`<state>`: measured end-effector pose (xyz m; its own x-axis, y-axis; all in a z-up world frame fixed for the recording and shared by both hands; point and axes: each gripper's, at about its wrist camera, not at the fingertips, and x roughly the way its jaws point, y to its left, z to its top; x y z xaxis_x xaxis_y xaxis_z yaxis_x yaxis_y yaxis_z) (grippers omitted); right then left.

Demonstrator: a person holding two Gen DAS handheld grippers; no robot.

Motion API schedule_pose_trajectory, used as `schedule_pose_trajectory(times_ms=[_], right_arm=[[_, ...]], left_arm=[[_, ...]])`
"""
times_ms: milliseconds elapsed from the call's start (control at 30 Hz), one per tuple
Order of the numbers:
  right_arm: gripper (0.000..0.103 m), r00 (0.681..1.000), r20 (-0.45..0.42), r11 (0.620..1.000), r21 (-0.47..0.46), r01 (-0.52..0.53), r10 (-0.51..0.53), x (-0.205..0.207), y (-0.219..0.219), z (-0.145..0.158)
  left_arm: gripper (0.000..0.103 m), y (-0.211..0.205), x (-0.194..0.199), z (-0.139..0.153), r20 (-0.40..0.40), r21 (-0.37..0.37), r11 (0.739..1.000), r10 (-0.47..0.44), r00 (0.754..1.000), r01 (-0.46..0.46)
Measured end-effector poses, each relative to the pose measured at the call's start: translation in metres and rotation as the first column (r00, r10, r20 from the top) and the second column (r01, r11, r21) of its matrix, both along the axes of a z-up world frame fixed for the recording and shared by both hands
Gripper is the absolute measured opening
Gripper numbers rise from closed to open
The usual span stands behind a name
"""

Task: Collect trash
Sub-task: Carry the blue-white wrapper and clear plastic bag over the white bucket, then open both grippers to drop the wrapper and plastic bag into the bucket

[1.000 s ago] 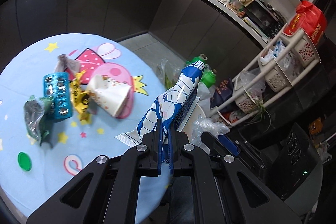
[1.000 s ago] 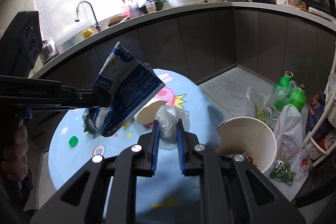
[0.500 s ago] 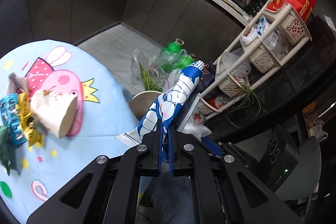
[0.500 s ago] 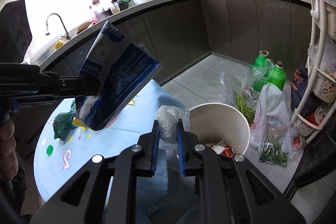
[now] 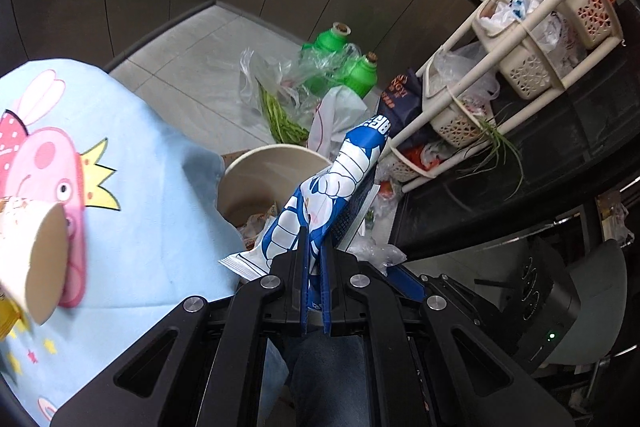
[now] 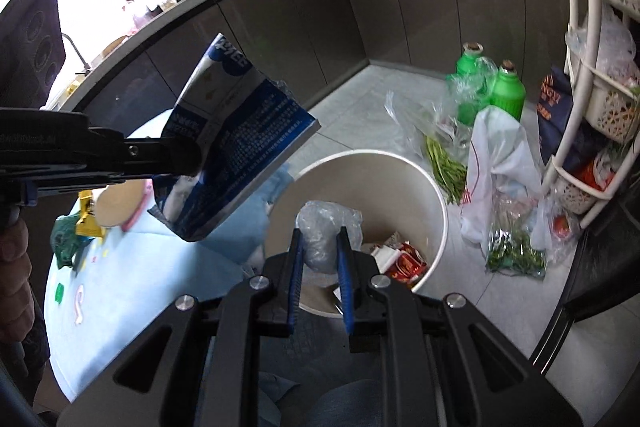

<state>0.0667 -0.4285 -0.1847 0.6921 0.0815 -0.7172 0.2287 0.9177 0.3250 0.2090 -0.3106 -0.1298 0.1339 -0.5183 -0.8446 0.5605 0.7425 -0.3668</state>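
Observation:
My left gripper [image 5: 314, 247] is shut on a blue and white snack bag [image 5: 340, 183] and holds it over the table's edge, beside the beige trash bin [image 5: 256, 163]. The bag [image 6: 236, 143] and left gripper [image 6: 172, 159] also show in the right wrist view. My right gripper [image 6: 320, 239] is shut on a crumpled clear plastic wrap [image 6: 326, 227] and holds it above the open bin [image 6: 436, 195], which holds some wrappers. A tipped paper cup [image 5: 32, 243] lies on the blue tablecloth [image 5: 160, 211].
Green bottles [image 6: 506, 89], plastic bags and green vegetables [image 6: 444, 163] lie on the floor behind the bin. A white basket rack [image 6: 580, 75] stands at the right. Green and yellow trash [image 6: 76, 227] lies on the table at the left. A dark chair [image 5: 560, 299] is at lower right.
Both grippers have swung right from over the table toward the bin. The right gripper with the plastic wrap now hangs over the bin's opening; the left has the bag near the bin's rim.

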Motion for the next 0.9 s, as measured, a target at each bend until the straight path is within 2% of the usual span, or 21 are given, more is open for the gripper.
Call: schedule_pose_trajectory(times_ms=[367, 433, 500, 533, 567, 600, 667, 700, 767, 833, 900], right_arm=[[0.020, 0.997, -0.078, 0.999, 0.036, 0.002, 0.001, 0.021, -0.012, -0.047], [0.030, 0.996, -0.084, 1.000, 0.028, 0.000, 0.002, 0.024, -0.012, -0.052], [0.061, 0.997, -0.079, 1.000, 0.015, 0.002, -0.001, 0.024, -0.010, -0.054], [0.066, 0.998, -0.069, 1.000, 0.005, 0.002, -0.002, 0.024, -0.009, -0.054], [0.074, 0.998, -0.058, 1.000, -0.004, -0.002, 0.002, 0.023, -0.009, -0.054], [0.084, 0.999, -0.051, 1.000, -0.010, -0.007, 0.007, 0.022, -0.009, -0.053], [0.098, 0.999, -0.029, 0.999, -0.023, -0.023, 0.022, 0.020, -0.007, -0.050], [0.099, 0.999, -0.022, 0.999, -0.025, -0.028, 0.027, 0.019, -0.008, -0.048], [0.099, 0.999, -0.016, 0.999, -0.017, -0.041, 0.040, 0.018, -0.007, -0.043], [0.099, 0.999, -0.012, 0.999, -0.019, -0.049, 0.049, 0.017, -0.004, -0.039], [0.099, 0.998, -0.008, 0.998, -0.031, -0.056, 0.056, 0.017, 0.000, -0.033]], left_arm=[[0.005, -0.029, 0.015, -0.039, -0.017, 0.063, 0.997, -0.046, 0.999, 0.046], [0.008, -0.031, 0.016, -0.042, -0.009, 0.062, 0.997, -0.049, 0.999, 0.049], [0.025, -0.031, 0.016, -0.040, 0.013, 0.052, 0.998, -0.045, 0.999, 0.044], [0.042, -0.030, 0.015, -0.037, 0.030, 0.046, 0.998, -0.036, 0.999, 0.035], [0.053, -0.027, 0.016, -0.033, 0.055, 0.035, 0.999, -0.020, 0.998, 0.018], [0.056, -0.024, 0.016, -0.029, 0.075, 0.024, 1.000, -0.008, 0.997, 0.006], [0.068, -0.020, 0.015, -0.020, 0.113, 0.015, 1.000, 0.017, 0.993, -0.019], [0.072, -0.017, 0.015, -0.016, 0.134, 0.013, 0.999, 0.033, 0.991, -0.035], [0.089, -0.012, 0.014, -0.006, 0.169, 0.006, 0.998, 0.067, 0.983, -0.069], [0.094, -0.006, 0.010, 0.003, 0.191, -0.013, 0.995, 0.099, 0.977, -0.098], [0.094, 0.002, 0.008, 0.011, 0.200, -0.025, 0.993, 0.120, 0.972, -0.117]])
